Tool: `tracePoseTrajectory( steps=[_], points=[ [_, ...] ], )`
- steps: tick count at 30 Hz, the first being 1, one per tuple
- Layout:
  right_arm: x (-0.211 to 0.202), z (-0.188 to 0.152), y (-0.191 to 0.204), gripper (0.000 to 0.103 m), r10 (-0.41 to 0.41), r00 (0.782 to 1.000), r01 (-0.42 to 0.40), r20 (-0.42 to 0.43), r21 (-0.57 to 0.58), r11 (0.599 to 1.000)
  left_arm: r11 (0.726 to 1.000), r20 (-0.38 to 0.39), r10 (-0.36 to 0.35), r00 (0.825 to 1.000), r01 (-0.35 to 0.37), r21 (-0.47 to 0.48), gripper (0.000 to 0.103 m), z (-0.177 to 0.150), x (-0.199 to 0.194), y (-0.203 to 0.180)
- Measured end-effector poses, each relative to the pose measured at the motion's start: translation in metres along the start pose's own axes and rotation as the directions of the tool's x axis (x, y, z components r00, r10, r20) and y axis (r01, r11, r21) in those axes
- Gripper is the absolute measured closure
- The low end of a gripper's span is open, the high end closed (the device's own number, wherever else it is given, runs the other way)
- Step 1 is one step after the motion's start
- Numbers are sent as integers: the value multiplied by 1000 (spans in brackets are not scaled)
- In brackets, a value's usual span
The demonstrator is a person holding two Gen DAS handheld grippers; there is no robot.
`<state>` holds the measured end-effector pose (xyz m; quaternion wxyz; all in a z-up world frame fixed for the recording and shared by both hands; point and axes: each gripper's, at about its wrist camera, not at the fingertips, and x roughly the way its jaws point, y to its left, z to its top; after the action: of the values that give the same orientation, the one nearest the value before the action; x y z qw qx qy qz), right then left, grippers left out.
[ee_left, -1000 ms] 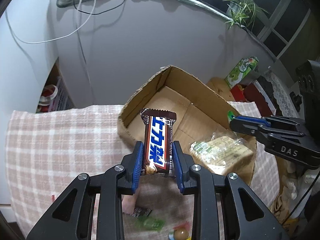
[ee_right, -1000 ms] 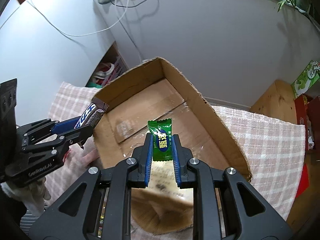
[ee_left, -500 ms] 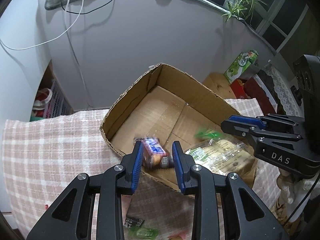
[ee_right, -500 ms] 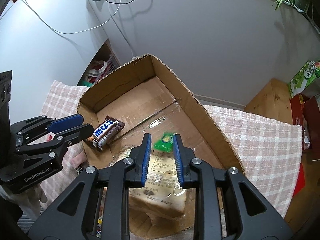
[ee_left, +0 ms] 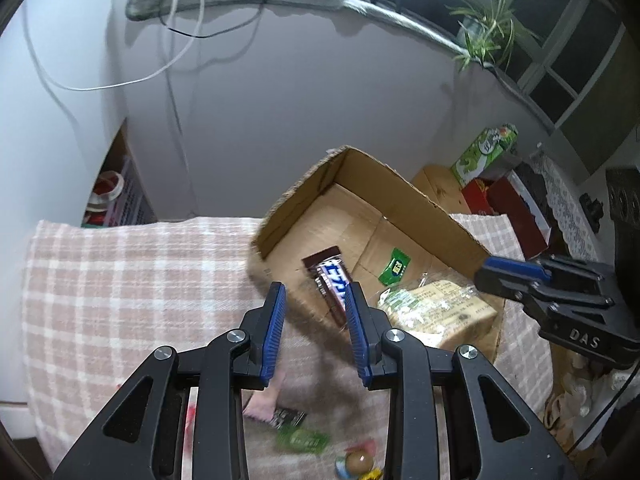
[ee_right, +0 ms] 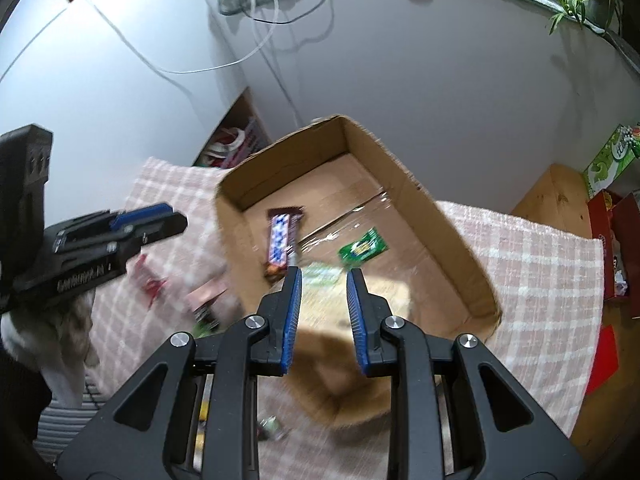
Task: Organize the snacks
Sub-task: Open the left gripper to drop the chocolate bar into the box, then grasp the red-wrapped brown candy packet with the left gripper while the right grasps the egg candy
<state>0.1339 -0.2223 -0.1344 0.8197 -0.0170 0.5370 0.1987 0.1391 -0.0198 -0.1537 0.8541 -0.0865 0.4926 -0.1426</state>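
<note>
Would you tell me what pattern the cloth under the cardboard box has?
Pink-and-white plaid on the cloth; clearest in the left wrist view.

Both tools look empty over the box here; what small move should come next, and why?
Probably lower the left tool toward the green candy on the checked cloth. Both tools stand open and empty, the chocolate bar and a green packet already lie inside the cardboard box, and loose snacks remain outside.

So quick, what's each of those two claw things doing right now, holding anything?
Left gripper: open, holding nothing.
Right gripper: open, holding nothing.
</note>
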Motion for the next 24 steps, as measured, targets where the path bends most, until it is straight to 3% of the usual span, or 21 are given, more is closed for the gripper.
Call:
tracePoseTrajectory(
  steps=[11, 19, 24],
  points=[
    [-13, -64, 33, 76, 96, 992, -99, -84, -42, 994, 995, 33, 54, 998, -51, -85, 74, -45, -54, 49],
    [7, -113, 39, 71, 100, 979, -108, -176, -37, 993, 971, -10, 94, 995, -94, -220, 71, -100, -71, 97],
    [14, -119, 47, 71, 112, 975, -121, -192, -39, 992, 956, -49, 99, 994, -109, -273, 69, -125, -66, 111]
  ],
)
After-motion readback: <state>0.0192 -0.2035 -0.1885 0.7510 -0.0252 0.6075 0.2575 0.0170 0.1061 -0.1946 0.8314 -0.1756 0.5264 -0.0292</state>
